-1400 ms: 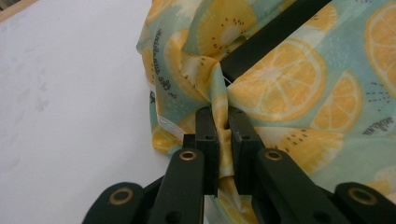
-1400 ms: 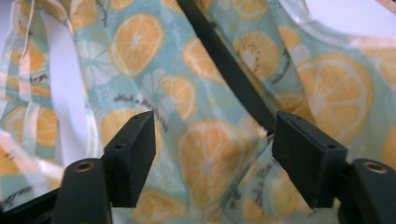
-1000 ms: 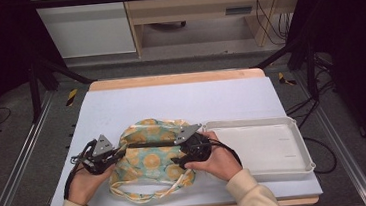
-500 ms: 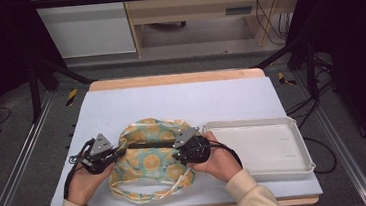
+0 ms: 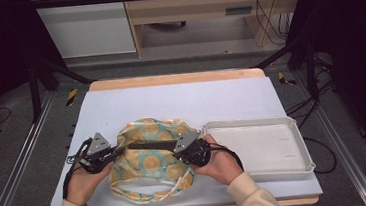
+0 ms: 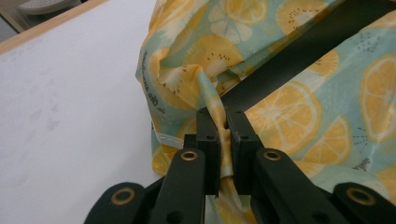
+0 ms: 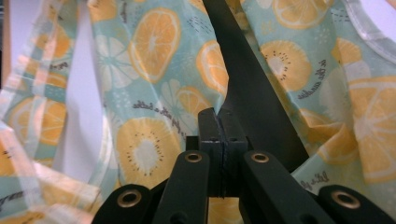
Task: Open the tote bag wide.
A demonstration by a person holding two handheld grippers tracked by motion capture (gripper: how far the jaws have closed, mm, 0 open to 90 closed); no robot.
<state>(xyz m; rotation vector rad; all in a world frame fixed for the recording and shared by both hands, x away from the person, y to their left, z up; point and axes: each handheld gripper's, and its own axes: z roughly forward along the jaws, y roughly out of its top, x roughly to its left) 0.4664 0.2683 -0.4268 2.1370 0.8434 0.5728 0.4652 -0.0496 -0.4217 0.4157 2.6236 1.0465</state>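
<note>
Pinching the fruit-print bag (image 5: 150,158) at both ends, left gripper (image 6: 223,133) clamped and right gripper (image 7: 222,122) just closed, risks thin fabric slipping free.

Cream sleeves (image 5: 252,197) — black hand-held gripper (image 5: 191,151), brass rivets

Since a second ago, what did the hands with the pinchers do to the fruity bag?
The right gripper has just been closing its jaws, and now they pinch the right edge of the fruit-print bag by its dark opening. That hand barely shifted. The left gripper stayed where it was, clamped on a fold of the bag's left edge. The bag, the white tray and the table lie as before.
</note>
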